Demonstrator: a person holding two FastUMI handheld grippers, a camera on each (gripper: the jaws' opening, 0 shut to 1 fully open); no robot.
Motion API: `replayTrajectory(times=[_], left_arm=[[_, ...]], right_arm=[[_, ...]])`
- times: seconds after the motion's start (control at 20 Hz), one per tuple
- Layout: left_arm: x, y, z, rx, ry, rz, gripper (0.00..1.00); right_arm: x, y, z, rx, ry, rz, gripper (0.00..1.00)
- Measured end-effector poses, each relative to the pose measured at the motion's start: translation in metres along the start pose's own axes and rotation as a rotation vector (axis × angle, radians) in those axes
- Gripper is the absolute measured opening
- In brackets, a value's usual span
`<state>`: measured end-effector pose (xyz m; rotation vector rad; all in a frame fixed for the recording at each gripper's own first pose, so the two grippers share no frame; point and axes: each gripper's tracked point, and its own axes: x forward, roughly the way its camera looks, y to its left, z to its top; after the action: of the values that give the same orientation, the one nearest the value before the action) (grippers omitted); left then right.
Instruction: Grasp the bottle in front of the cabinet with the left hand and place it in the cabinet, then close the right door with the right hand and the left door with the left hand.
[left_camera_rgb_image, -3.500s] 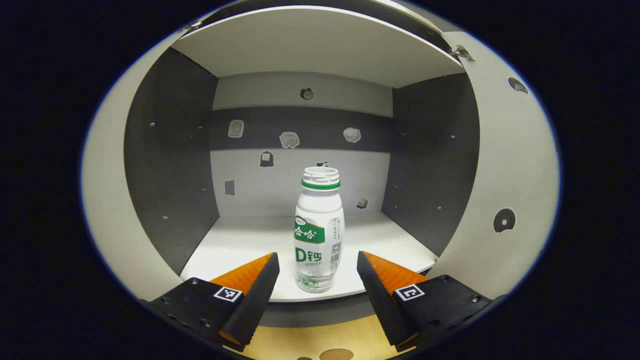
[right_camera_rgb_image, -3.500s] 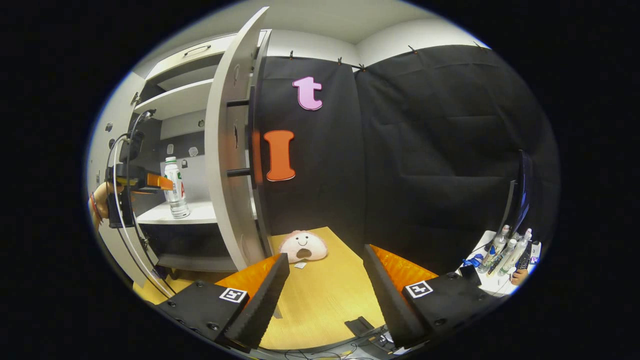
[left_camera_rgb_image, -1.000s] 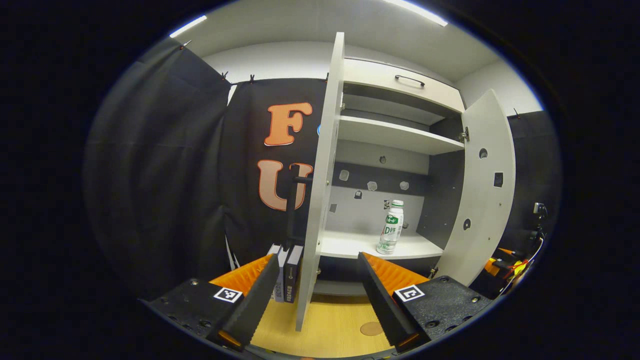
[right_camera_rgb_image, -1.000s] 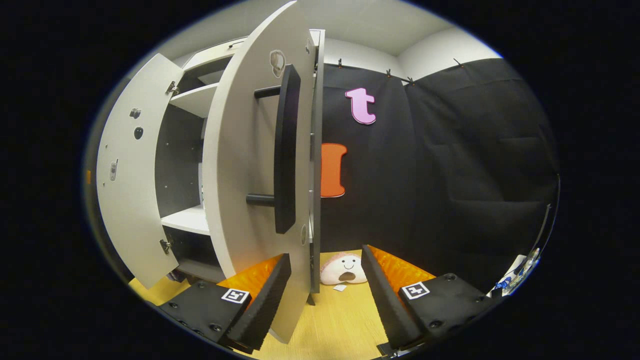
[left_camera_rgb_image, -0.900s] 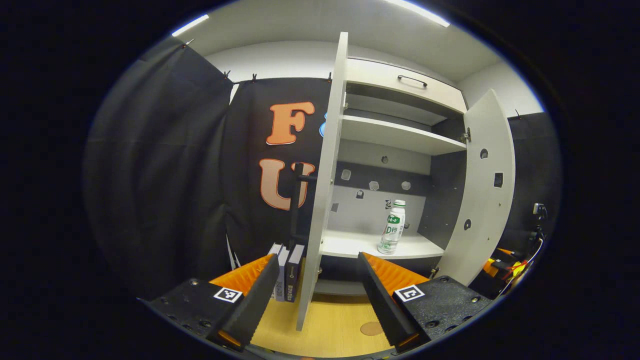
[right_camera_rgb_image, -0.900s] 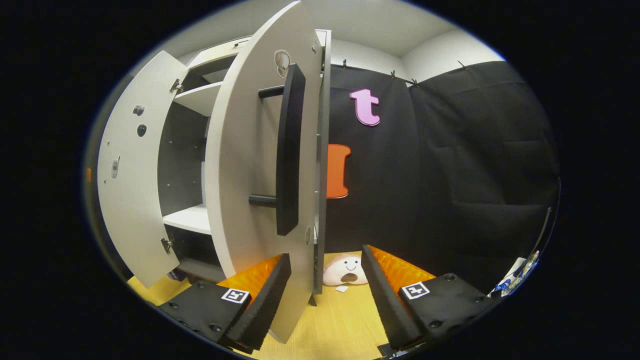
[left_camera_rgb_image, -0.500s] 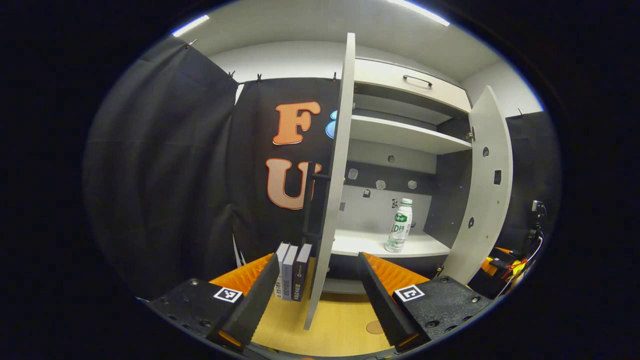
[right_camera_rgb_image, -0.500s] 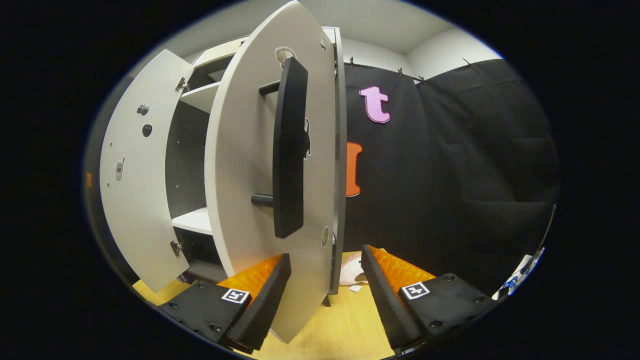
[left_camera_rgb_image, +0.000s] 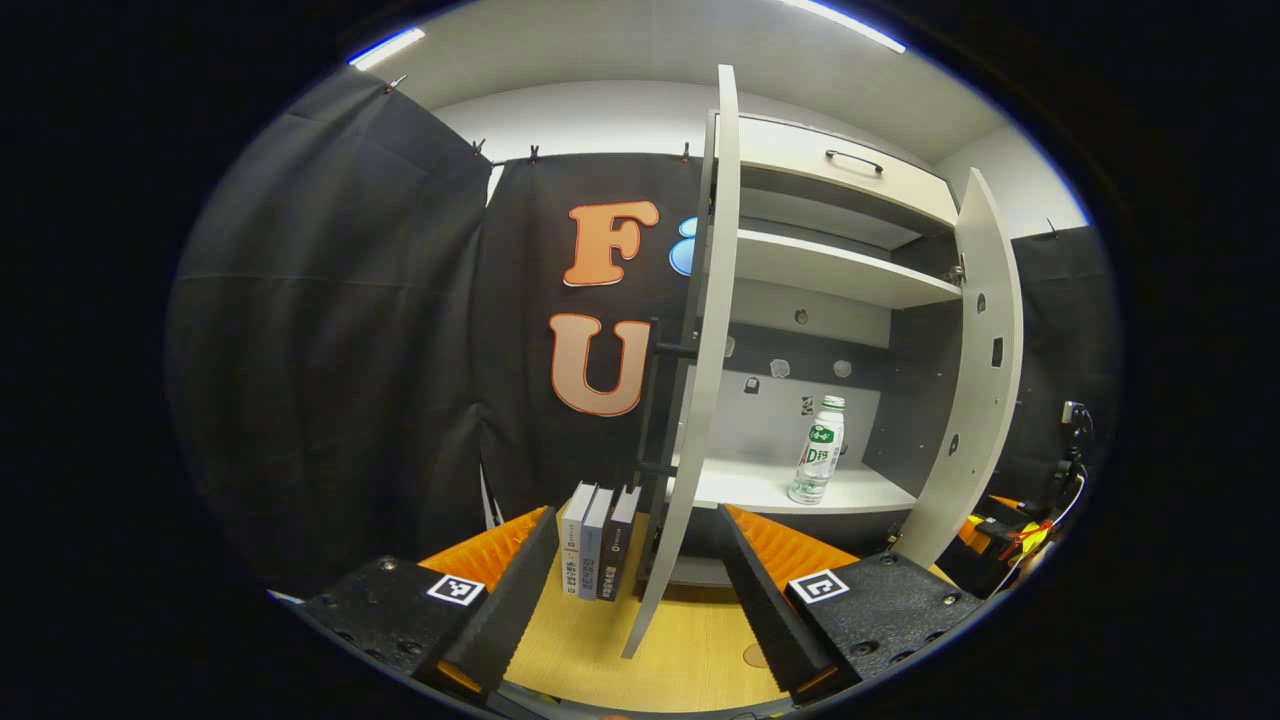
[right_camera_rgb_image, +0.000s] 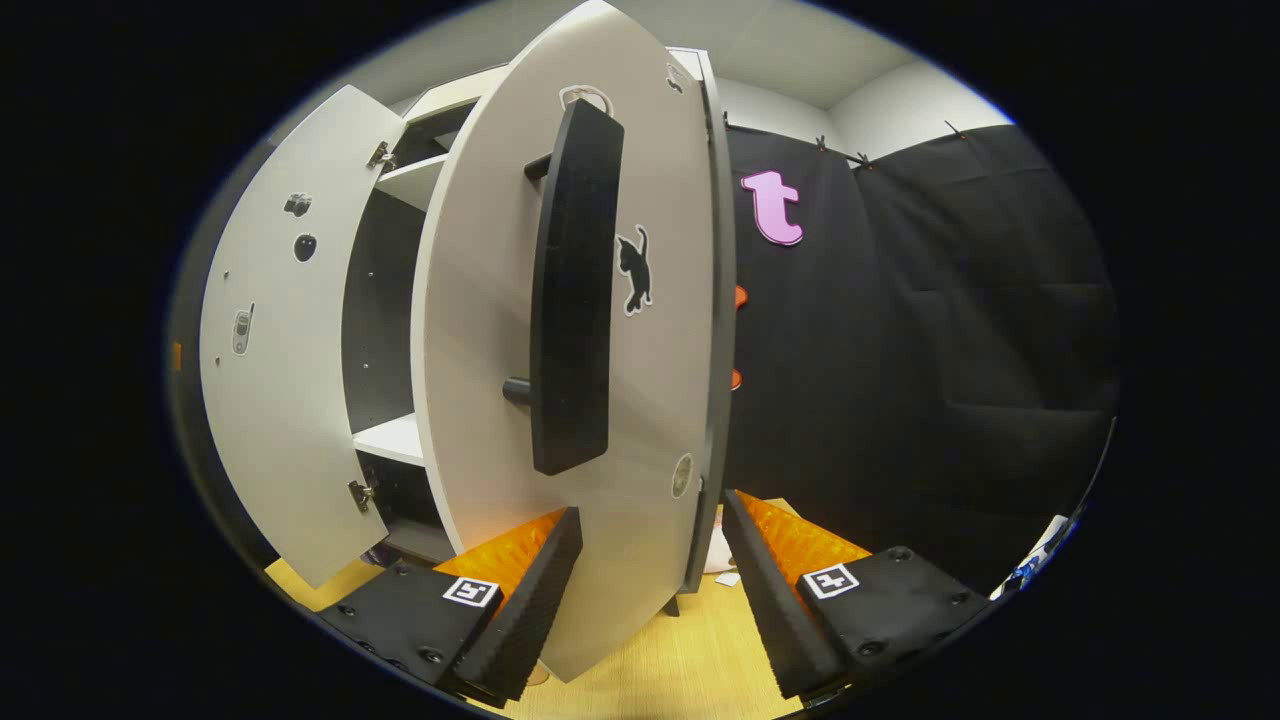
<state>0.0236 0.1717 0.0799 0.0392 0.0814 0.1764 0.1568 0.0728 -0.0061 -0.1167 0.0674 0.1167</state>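
The bottle (left_camera_rgb_image: 820, 450) is a small white plastic one with a green band of label and a pale cap, standing upright on the cabinet's lower shelf (left_camera_rgb_image: 760, 490), right of centre in the left gripper view. The cabinet (left_camera_rgb_image: 830, 260) is white outside and dark grey on its inner side walls, with small stickers across the back panel.

In that view the left door (left_camera_rgb_image: 700, 360) stands edge-on in the middle of the frame, its dark bar handle on the far side, and the right door (left_camera_rgb_image: 975, 380) swings out at the right. Three books (left_camera_rgb_image: 598, 540) stand upright on the wooden tabletop (left_camera_rgb_image: 690, 650) just left of the left door's lower edge. The left hand-held gripper (left_camera_rgb_image: 632, 585) is spread wide at the bottom, holding nothing.

In the right gripper view the right door (right_camera_rgb_image: 590, 400) with its long black handle (right_camera_rgb_image: 570, 300) and a cat sticker (right_camera_rgb_image: 634, 270) takes up the centre, hiding most of the cabinet's interior. The right hand-held gripper (right_camera_rgb_image: 650, 590) is also spread apart and empty, with the door's lower edge between its fingers.
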Motion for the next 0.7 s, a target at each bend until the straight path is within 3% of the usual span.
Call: replayTrajectory(times=[0.3, 0.7], left_arm=[[0.006, 0.021, -0.002, 0.014, 0.001, 0.041, 0.96], [0.026, 0.037, -0.016, 0.000, 0.010, 0.066, 0.96]], right_arm=[[0.021, 0.040, 0.003, -0.004, -0.002, 0.064, 0.96], [0.015, 0.035, 0.021, 0.012, -0.010, 0.070, 0.96]])
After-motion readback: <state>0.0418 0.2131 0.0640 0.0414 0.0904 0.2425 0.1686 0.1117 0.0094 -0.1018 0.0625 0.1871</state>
